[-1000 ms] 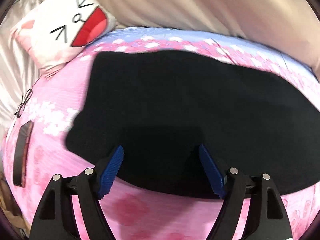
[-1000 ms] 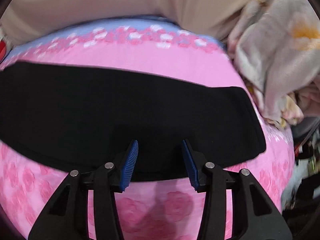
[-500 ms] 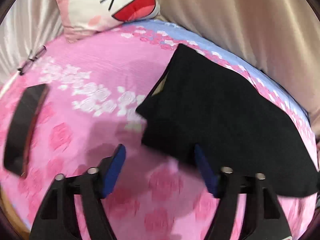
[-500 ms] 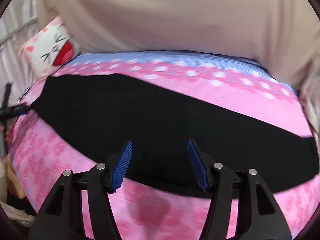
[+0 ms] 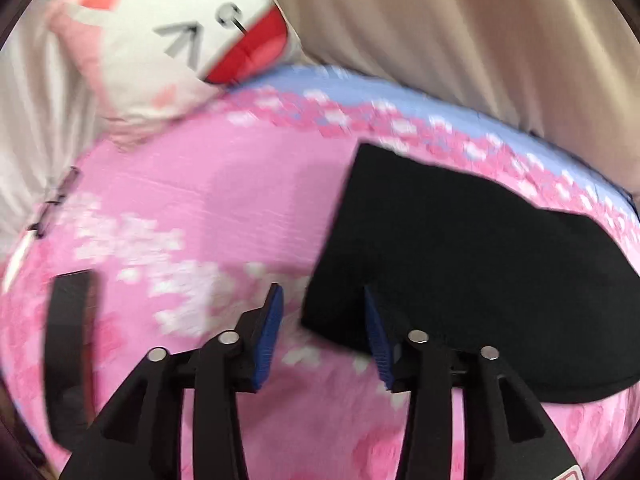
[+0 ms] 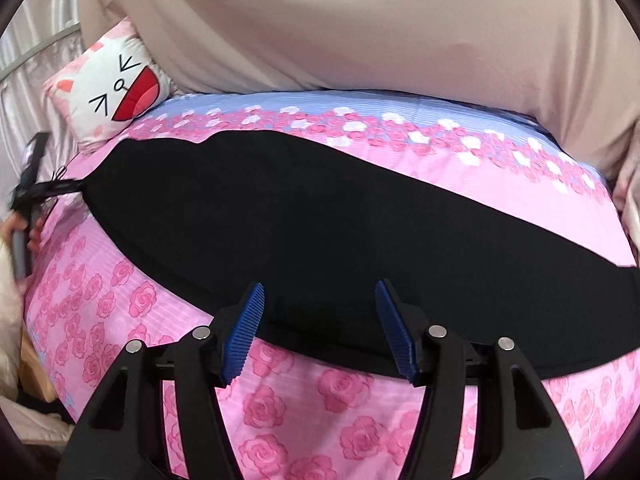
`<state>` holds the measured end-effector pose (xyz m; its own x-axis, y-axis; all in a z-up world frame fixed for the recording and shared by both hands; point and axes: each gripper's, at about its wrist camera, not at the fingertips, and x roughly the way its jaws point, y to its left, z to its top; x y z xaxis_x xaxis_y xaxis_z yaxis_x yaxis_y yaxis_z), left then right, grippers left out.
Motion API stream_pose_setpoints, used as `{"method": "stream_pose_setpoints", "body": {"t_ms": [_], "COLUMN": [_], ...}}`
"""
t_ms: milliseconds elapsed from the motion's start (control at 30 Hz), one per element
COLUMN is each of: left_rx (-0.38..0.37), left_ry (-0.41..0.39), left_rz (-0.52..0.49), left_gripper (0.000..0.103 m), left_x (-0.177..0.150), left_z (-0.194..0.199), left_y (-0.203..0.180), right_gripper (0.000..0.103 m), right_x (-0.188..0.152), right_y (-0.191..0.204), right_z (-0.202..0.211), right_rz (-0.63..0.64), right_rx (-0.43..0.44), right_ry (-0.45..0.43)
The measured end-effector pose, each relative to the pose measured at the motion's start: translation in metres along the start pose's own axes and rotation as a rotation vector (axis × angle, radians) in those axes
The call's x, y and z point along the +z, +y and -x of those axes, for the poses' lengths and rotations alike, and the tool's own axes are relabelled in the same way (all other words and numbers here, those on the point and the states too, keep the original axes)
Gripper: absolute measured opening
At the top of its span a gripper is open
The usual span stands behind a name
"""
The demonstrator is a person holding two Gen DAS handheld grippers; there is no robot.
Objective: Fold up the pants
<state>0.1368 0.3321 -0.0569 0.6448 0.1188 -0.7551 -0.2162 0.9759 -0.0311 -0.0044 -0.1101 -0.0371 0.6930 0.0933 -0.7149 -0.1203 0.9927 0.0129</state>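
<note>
Black pants (image 6: 320, 224) lie flat and lengthwise on the pink rose bedspread (image 6: 280, 408). In the left wrist view one end of the pants (image 5: 460, 264) lies to the right. My left gripper (image 5: 322, 320) is open, its jaws straddling the near corner of that end, nothing held. It also shows far left in the right wrist view (image 6: 28, 192). My right gripper (image 6: 320, 316) is open at the pants' near edge, mid-length, nothing held.
A white cat-face pillow (image 5: 180, 48) sits at the head of the bed. A dark flat phone-like object (image 5: 68, 320) and eyeglasses (image 5: 56, 204) lie on the bedspread at left. Beige curtains (image 6: 360, 28) hang behind the bed.
My left gripper has swung left along the pants to their end and narrowed somewhat. My right gripper has shifted left from the other end toward mid-length and opened wider.
</note>
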Motion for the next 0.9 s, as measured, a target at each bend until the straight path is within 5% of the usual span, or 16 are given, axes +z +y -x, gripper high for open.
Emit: {"method": "stream_pose_setpoints", "body": {"t_ms": [67,167,300,400,500,667,767,833,900], "left_rx": [0.111,0.258,0.119,-0.034,0.043,0.117,0.204,0.171,0.136], "left_ry": [-0.052,-0.151,-0.131,-0.012,0.116,0.045,0.019,0.033,0.057], "left_rz": [-0.002,-0.039,-0.096,-0.164,-0.198,-0.207,-0.247,-0.203,-0.162], "left_gripper": [0.045,0.044,0.044,0.047,0.049,0.05,0.067,0.071,0.071], "left_x": [0.002,0.02,0.043,0.046,0.034,0.007,-0.006,-0.006,-0.002], "left_z": [0.026,0.056,0.046,-0.003,-0.063,-0.053,-0.046,-0.046,-0.047], "left_y": [0.005,-0.001,-0.051,-0.114,-0.146,-0.143,-0.132,-0.114,-0.1], "right_gripper": [0.07,0.071,0.071,0.071,0.07,0.048,0.045,0.042,0.044], "right_x": [-0.001,0.001,0.01,0.026,0.059,0.119,0.148,0.157,0.16], "right_y": [-0.006,-0.011,-0.004,0.004,0.019,0.056,0.08,0.094,0.094], "right_z": [0.004,0.002,-0.01,-0.02,-0.036,-0.097,-0.155,-0.206,-0.222], "right_rz": [-0.014,-0.028,-0.022,-0.004,0.055,0.143,0.139,0.156,0.14], "right_rx": [-0.016,-0.005,0.023,0.066,0.126,0.267,0.345,0.338,0.362], "right_ry": [-0.016,-0.025,-0.041,-0.055,-0.056,0.008,0.07,0.156,0.141]}}
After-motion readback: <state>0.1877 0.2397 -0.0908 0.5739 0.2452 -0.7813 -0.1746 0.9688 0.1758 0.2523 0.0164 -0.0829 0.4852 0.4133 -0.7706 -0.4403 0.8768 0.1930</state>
